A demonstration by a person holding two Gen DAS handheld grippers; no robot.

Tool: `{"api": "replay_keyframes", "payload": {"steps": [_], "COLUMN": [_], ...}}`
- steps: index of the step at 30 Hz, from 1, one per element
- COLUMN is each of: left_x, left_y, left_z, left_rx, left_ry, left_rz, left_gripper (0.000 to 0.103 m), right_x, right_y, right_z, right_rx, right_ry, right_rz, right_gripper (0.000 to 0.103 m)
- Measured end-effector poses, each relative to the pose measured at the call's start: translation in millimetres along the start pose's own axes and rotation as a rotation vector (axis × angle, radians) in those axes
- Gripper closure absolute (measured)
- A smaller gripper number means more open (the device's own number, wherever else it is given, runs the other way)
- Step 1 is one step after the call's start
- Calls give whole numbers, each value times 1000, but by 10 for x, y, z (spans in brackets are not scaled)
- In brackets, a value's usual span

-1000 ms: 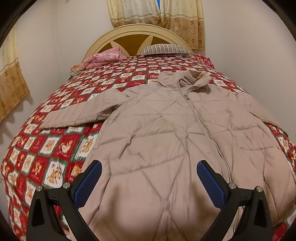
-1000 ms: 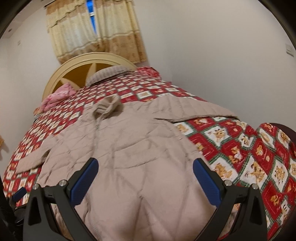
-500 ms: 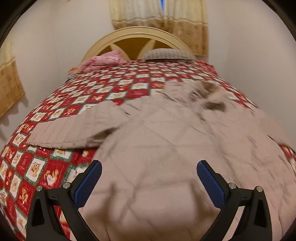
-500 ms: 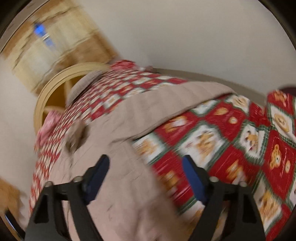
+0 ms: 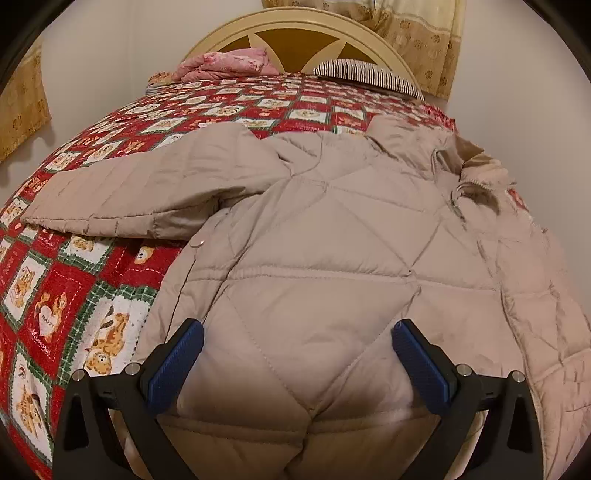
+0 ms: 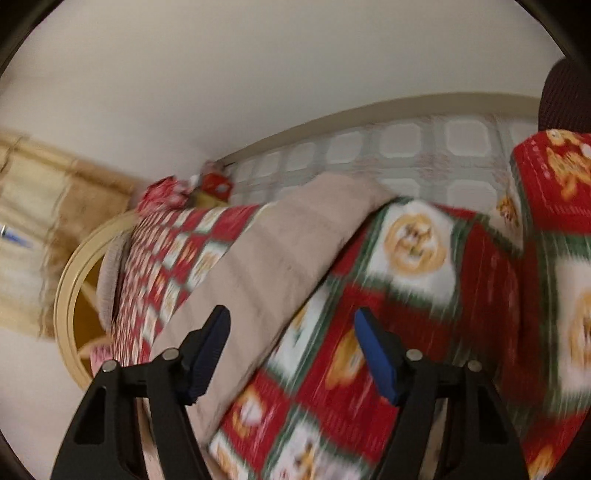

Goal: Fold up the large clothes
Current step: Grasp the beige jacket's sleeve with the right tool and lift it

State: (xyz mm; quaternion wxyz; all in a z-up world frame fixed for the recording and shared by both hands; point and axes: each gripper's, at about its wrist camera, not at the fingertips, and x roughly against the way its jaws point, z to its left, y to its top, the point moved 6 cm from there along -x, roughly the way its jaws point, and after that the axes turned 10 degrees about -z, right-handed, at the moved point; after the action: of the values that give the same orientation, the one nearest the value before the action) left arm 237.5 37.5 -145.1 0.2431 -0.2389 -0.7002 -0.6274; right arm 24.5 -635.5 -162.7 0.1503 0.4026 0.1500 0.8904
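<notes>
A beige quilted jacket (image 5: 325, 229) lies front up on a bed with a red patterned quilt (image 5: 48, 295). Its left sleeve (image 5: 140, 188) stretches out to the left and its collar (image 5: 476, 166) is at the far right. My left gripper (image 5: 297, 350) is open and empty, low over the jacket's lower body. In the blurred, tilted right wrist view, my right gripper (image 6: 291, 339) is open and empty over the jacket's right sleeve (image 6: 280, 258), beside the quilt (image 6: 424, 314).
A cream headboard (image 5: 295, 33), a striped pillow (image 5: 369, 74) and pink folded bedding (image 5: 225, 64) are at the bed's head. Curtains (image 5: 424, 40) hang behind. A tiled floor (image 6: 406, 147) and a wall run along the bed's right side.
My left gripper has moved closer and lower over the jacket's body. My right gripper has swung right and tilted, from over the jacket's body to over its right sleeve and the quilt.
</notes>
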Motion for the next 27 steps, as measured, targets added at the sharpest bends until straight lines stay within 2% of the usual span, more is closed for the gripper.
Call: {"api": "replay_keyframes", "payload": {"steps": [6,11,12,13,14,15,16,20,27], "left_x": [-79,-106,-100,-101,-105,-107,-113,-118,-115], "left_y": [-25,-22,-22,-22,-22,-20,-19,-23,-22], "left_z": [-20,-17,-19,-18,-15,-17,-14,-10,-11], "left_rx": [-42,-43,-44,-44,-45,-46,-47,-46,-46], "left_ry": [37,40,40,41,42,42,44,43,43], "left_rz": [23,27,26,26,27,26,26,27,26], "left_gripper": [1,1,1,1,1,1,1,1,1], "right_x": [-406,-642,-683,-737,-776,-816,-837,-779,-391], "right_y": [259,445,458,468,473,465,461,507,635], "right_z": [-294,-395,-390,-379,-391,-374,-408,-459,-150], "right_rx": [-57,-115,-109,-95,-74,-61,-57,-92,-8], "right_ry": [-61,-48,-45,-48,-58,-63,-65,52,188], "right_rz": [34,-12,-13,-11,-10,-7,-2,-16,-92], "right_gripper": [29,32,40,54,63,81,87,93,94]}}
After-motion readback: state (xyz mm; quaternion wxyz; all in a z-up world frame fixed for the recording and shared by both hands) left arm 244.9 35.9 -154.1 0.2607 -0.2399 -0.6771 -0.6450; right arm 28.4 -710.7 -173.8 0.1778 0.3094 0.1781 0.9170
